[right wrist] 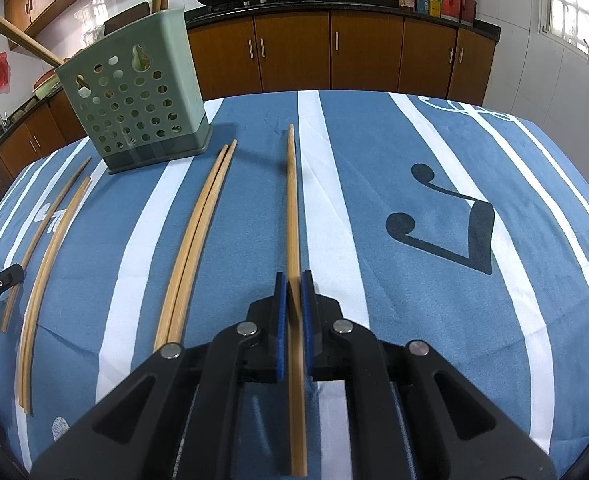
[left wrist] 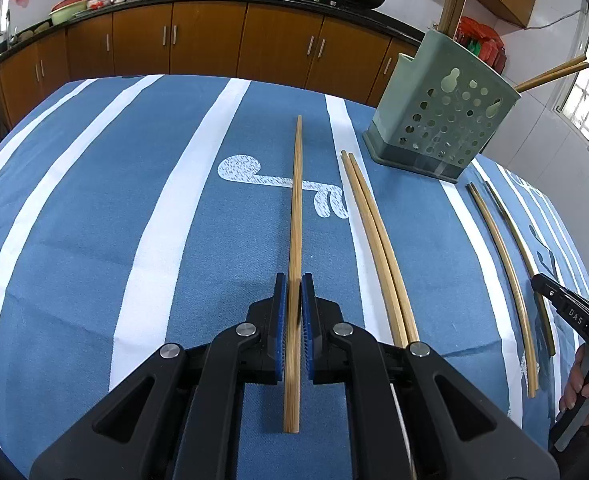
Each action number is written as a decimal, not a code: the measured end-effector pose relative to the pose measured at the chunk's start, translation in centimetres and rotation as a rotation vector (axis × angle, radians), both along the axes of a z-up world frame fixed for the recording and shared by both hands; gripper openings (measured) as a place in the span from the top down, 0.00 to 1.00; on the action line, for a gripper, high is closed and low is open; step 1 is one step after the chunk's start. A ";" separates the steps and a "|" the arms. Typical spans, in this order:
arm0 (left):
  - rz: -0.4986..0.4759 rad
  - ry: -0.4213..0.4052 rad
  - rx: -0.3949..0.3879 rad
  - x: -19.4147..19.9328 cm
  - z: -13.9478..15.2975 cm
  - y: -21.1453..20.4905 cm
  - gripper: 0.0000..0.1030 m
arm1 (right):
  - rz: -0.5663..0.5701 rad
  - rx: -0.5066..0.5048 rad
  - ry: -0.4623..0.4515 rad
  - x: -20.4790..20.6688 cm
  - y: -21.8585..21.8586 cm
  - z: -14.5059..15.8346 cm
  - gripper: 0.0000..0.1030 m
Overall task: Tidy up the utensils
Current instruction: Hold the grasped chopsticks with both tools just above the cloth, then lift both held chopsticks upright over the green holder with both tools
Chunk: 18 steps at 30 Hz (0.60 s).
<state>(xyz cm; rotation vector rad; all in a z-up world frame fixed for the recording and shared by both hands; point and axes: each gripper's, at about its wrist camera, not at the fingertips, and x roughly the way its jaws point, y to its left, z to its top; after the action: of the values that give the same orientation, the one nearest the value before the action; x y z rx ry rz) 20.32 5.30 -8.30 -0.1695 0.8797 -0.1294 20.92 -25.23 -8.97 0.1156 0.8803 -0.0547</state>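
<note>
Left wrist view: the left gripper (left wrist: 294, 292) has its blue-padded fingers (left wrist: 280, 320) closed on a chopstick (left wrist: 296, 216) lying on the table (left wrist: 94, 240). Right of them lies a chopstick pair (left wrist: 368, 236); beyond stands the green holder (left wrist: 440, 114). The right gripper (right wrist: 293, 292) likewise seems to pinch a single chopstick (right wrist: 292, 208).
</note>
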 end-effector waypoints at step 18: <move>-0.038 0.006 0.133 -1.2 0.2 -1.3 0.93 | 0.004 0.053 -0.024 -1.9 -0.7 1.2 0.93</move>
<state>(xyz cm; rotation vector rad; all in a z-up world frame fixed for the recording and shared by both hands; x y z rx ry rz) 19.10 4.03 -8.05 -0.0292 0.8946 -0.1055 19.05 -25.97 -7.77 0.1637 0.8581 -0.0258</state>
